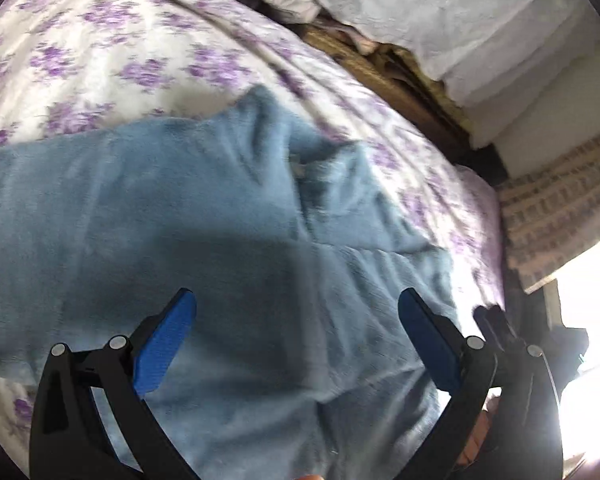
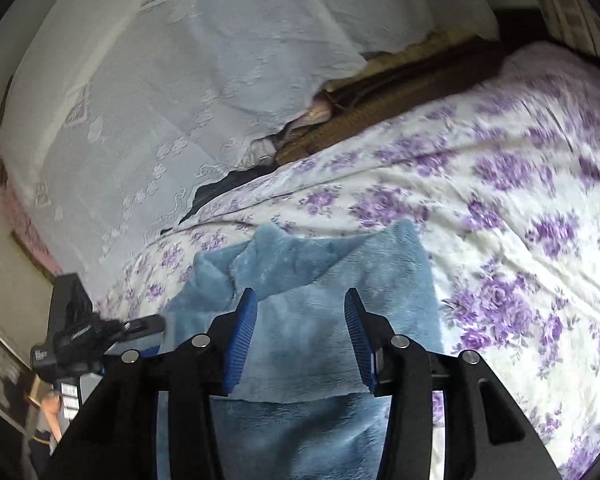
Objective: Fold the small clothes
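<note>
L gripper [image 1: 296,300] & R gripper [image 2: 300,300] over blue fleece garment [image 2: 312,320], jaws wide apart, nothing held

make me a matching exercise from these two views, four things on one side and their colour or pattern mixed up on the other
Things:
1. fleece garment
2. bedspread
3. lace cover
4. finger pads

Looks:
A. white with embroidered motifs
B. bright blue, ribbed
C. pale blue and fluffy
D. cream with purple flowers

Pairs: 1-C, 2-D, 3-A, 4-B

Both the left gripper and the right gripper are open above the garment.
</note>
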Demonstrator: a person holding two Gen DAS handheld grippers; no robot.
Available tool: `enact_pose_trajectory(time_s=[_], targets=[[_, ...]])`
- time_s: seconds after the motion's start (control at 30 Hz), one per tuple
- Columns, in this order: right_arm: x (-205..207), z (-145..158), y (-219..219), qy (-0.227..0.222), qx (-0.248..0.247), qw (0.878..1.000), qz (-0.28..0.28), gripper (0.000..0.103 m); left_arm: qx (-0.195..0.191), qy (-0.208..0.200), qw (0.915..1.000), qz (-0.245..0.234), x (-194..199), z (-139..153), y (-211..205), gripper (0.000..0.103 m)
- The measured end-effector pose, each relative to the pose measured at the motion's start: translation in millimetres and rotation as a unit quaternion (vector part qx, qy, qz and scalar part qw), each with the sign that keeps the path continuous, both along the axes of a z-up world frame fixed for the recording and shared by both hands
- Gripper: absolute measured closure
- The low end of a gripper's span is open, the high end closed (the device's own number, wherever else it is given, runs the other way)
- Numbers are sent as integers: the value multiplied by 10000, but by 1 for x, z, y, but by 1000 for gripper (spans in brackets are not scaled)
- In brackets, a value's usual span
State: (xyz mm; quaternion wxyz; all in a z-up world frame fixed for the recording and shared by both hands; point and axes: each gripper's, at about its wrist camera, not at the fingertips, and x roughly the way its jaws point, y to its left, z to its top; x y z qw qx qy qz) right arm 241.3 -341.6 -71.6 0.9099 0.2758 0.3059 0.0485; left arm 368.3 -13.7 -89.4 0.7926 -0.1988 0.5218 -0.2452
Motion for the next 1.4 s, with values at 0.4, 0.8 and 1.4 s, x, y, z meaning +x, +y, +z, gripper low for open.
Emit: enact_pose_trajectory(time_s=[0.4, 0.8, 1.4], targets=[[1, 0, 0, -19, 56, 10000, -29, 57, -66, 288, 9987, -426, 2, -27, -18, 44], [16, 0, -7, 7, -106, 9999, -89, 58, 534, -14, 9985, 111, 3, -15, 2, 93], [99, -50, -6, 1234, -1084, 9862, 217, 80, 1176, -352, 9919, 330, -1, -40, 2, 86]])
